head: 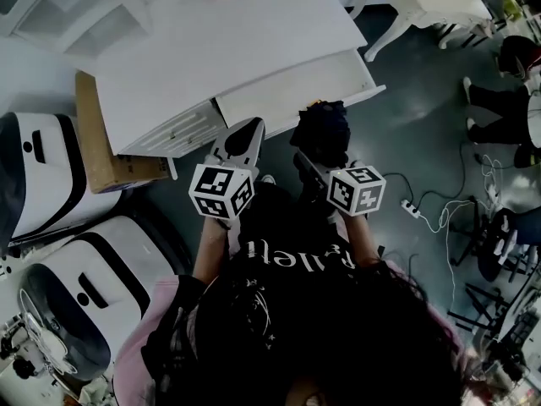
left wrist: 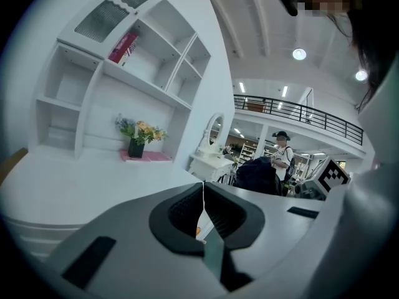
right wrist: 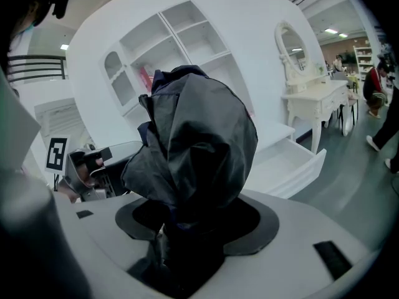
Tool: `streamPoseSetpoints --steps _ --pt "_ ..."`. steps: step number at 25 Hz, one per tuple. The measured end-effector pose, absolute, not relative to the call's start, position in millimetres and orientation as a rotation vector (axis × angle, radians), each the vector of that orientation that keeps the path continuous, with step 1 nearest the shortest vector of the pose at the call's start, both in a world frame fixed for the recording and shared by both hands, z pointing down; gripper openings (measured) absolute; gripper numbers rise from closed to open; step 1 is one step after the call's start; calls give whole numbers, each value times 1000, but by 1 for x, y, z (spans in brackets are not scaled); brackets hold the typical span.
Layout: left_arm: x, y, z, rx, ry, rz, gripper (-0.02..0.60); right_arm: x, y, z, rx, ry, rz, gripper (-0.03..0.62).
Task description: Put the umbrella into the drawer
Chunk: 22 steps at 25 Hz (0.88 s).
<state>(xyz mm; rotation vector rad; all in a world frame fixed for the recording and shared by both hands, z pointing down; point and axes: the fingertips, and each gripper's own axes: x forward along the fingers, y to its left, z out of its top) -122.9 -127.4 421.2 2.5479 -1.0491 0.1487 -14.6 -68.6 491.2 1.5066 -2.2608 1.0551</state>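
You are holding the umbrella (head: 323, 130) in your right claw (head: 311, 157), whose jaws are clamping the dark, bunched fabric near its lower end. The bundle is standing up out of the jaws a little above the centre of the head view, just in front of the front wall of the open drawer (head: 279, 87). That drawer is sitting out from under the white surface (head: 228, 32) in the upper middle of the frame, and its floor is looking bare. Your left claw (head: 247, 138) is hovering just left of the umbrella, jaws pressed together on nothing I can make out. For this step, I judge you are best off carrying the bundle forward until it is over the drawer's middle. Tip it so it is lying lengthwise along the drawer, and be lowering it until it is resting before you part the jaws. The fabric is looking loose, so it may be catching on the front wall; the left claw could be tucking stray folds down.
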Motion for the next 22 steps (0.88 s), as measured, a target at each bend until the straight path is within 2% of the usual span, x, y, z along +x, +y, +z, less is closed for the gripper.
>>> streamPoseSetpoints --steps 9,22 --pt "-90 -139 428 2564 -980 194 17 6 -98 499 1520 -2252 1125 281" --pt "-58 -234 422 2504 -1129 199 17 63 -210 548 1487 -2188 1261 281"
